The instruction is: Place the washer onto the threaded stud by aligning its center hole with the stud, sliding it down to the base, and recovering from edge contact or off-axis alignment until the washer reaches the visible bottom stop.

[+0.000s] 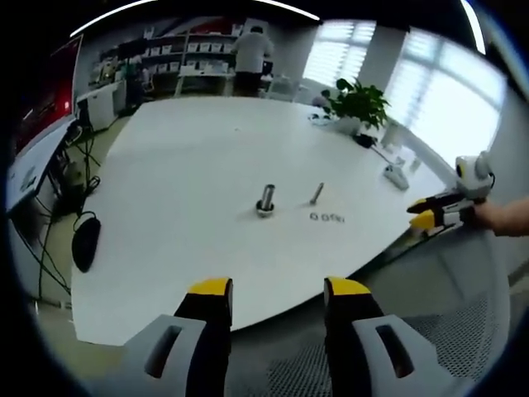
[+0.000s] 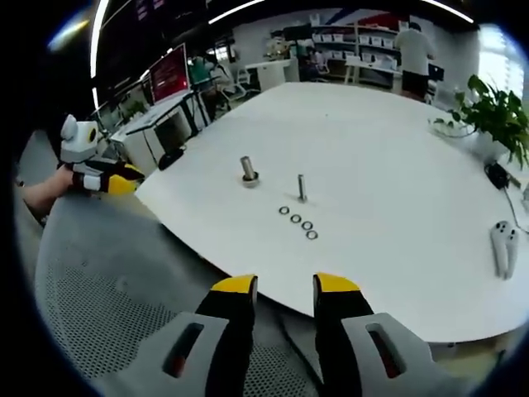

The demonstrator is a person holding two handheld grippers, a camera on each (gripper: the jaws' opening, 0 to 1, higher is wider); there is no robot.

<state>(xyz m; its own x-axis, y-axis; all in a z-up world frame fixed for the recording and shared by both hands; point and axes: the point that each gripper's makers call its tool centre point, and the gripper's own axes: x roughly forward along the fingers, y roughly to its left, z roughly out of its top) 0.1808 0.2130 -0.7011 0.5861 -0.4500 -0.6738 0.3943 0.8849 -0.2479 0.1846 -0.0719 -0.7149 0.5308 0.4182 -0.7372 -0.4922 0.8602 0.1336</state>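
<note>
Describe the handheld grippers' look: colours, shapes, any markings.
Both match. The left gripper and right gripper each have two black fingers with yellow tips, on light grey bodies with a dark slot per side. Seen from across, each carries a white rounded box. No markings or cables are visible. A bare forearm shows behind each; no sleeve.

Both views look from off the near edge of the white tabletop (image 1: pixel 190 157), well back from it, facing across it toward the far shelves. Each shares the mid-frame studs (image 2: pixel 302 187) and row of washers (image 2: pixel 297 222), and catches the other gripper at its side edge.
</note>
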